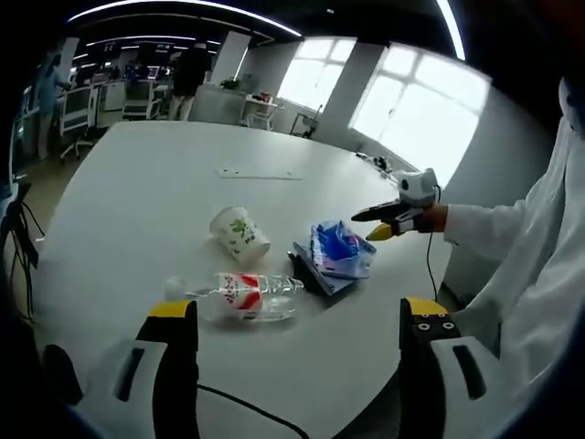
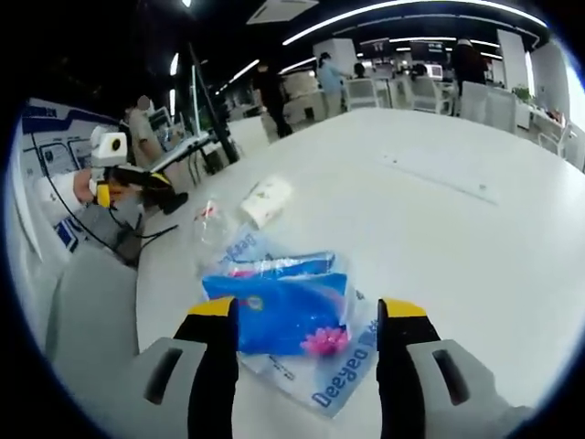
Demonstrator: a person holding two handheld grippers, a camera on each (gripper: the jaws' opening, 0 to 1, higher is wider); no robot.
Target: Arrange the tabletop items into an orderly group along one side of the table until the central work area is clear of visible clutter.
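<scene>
On the white tabletop (image 1: 137, 183), a paper cup (image 1: 239, 234) lies tipped beside a plastic bottle (image 1: 239, 294) on its side, with a blue packet (image 1: 341, 249) just right of them, apparently resting on a dark flat thing. The left hand-held gripper (image 1: 297, 329) hangs wide apart near the bottle. The right hand-held gripper (image 2: 306, 315) hovers wide over the blue packet, gripping nothing.

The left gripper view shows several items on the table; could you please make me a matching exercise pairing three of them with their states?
Things:
1. paper cup
2. plastic bottle
3. blue packet

States:
A. resting on a dark flat item
B. lying on its side, white with a green leaf print
C. lying on its side, clear with a red label

Pairs: 1-B, 2-C, 3-A
</scene>
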